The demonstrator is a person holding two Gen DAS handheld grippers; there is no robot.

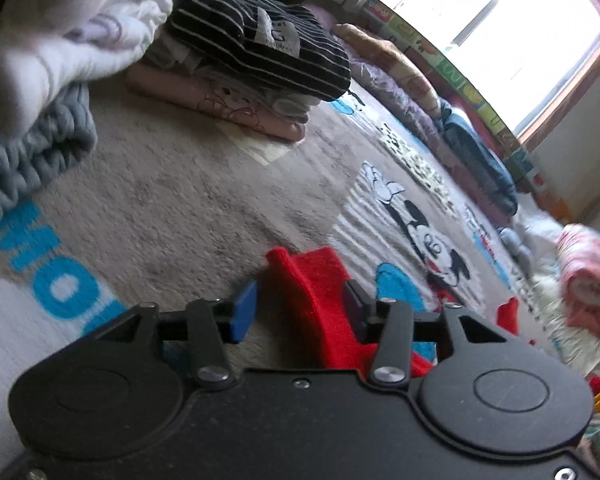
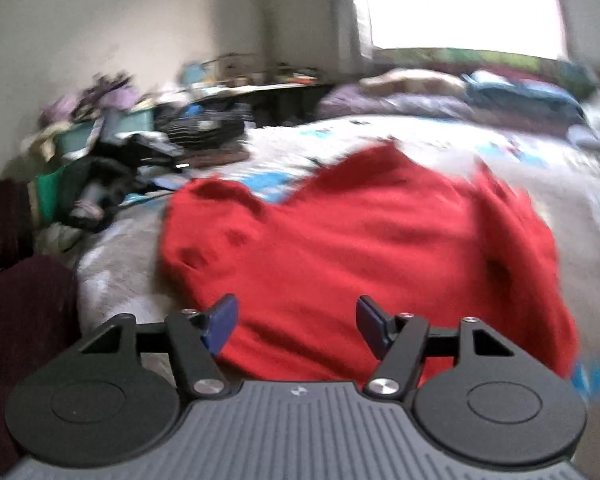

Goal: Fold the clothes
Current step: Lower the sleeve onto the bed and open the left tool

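A red garment (image 2: 360,248) lies spread on the grey cartoon-print rug (image 2: 560,200), crumpled at its far edge. My right gripper (image 2: 296,324) hovers over its near edge, its blue pads (image 2: 220,324) wide apart and nothing clamped between them. In the left wrist view a raised fold of the red garment (image 1: 316,300) stands between the jaws of my left gripper (image 1: 302,312). Those jaws are open: the left pad (image 1: 244,312) stands clear of the fabric, while the right pad sits against it. The right wrist view is blurred.
Folded clothes are stacked at the rug's far left: a black striped top (image 1: 256,40) on pink items (image 1: 220,100), with a grey knit (image 1: 32,148) and white fabric (image 1: 60,32) beside them. A pink rolled blanket (image 1: 588,276) lies right. Cluttered bags (image 2: 112,152) sit at the left.
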